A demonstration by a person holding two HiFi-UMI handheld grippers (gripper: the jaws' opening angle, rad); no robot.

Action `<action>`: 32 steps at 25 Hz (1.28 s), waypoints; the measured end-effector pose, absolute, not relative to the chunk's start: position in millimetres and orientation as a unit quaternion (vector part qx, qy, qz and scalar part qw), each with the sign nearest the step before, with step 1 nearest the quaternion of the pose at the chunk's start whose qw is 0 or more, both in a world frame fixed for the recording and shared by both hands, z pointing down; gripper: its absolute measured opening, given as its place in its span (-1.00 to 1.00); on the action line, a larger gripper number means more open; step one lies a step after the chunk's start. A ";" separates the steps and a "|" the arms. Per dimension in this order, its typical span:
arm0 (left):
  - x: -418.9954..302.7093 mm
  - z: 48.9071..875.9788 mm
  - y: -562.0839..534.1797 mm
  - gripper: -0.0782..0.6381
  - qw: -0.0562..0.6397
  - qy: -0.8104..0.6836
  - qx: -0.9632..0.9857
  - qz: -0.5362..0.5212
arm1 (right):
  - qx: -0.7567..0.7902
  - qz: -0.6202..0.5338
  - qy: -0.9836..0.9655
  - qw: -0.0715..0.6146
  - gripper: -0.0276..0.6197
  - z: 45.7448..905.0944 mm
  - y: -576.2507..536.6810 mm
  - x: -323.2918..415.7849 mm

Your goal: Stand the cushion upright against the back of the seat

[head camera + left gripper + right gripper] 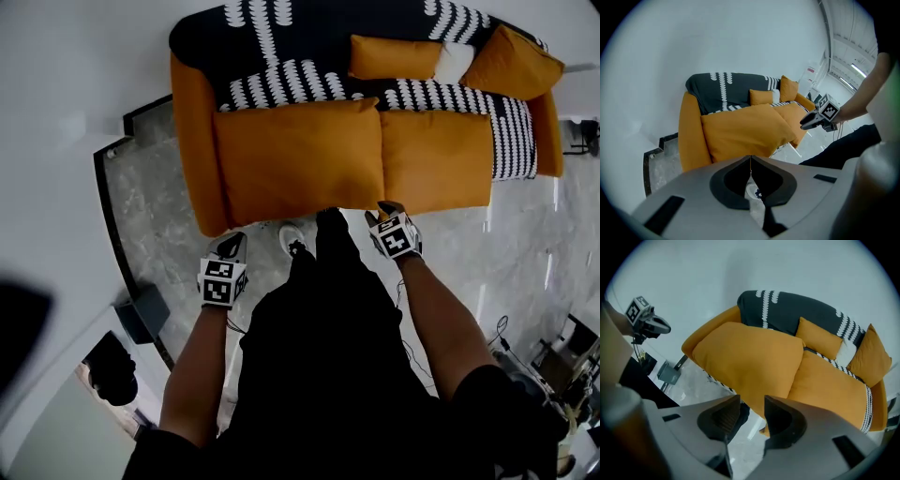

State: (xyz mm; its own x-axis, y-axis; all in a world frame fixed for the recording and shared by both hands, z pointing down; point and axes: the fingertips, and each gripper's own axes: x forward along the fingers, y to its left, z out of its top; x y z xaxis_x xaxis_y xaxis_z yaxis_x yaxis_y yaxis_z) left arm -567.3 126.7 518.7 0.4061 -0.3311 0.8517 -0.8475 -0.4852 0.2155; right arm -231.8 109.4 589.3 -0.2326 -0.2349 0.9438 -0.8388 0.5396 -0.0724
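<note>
An orange sofa (197,159) with a black-and-white throw (281,37) over its back fills the top of the head view. An orange cushion (394,58) stands against the backrest, with a small white cushion (453,62) beside it. A second orange cushion (511,64) leans in the right corner. Both grippers hang low in front of the seat, apart from the sofa. My left gripper (231,246) is shut and holds nothing; in its own view the jaws meet (750,159). My right gripper (386,210) is open, with nothing in the gap (752,404).
The person's legs and a white shoe (292,239) stand between the grippers on the marble floor (150,216). A dark box (142,314) sits on the floor at the left by a black border strip. Chairs and cables lie at the lower right.
</note>
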 end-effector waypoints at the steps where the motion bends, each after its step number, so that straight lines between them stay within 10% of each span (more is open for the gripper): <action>1: -565.8 523.1 126.3 -0.73 0.337 -0.381 0.767 0.391 | 0.369 0.304 -0.719 0.504 -0.43 599.8 109.7 -229.3; 22: -545.2 561.9 106.4 -0.73 0.355 -0.385 0.749 0.407 | 0.328 0.267 -0.680 0.599 -0.19 726.3 116.7 -175.6; 32: -569.2 583.3 101.5 -0.47 0.353 -0.425 0.718 0.423 | 0.379 0.357 -0.690 0.503 -0.66 686.5 101.2 -183.2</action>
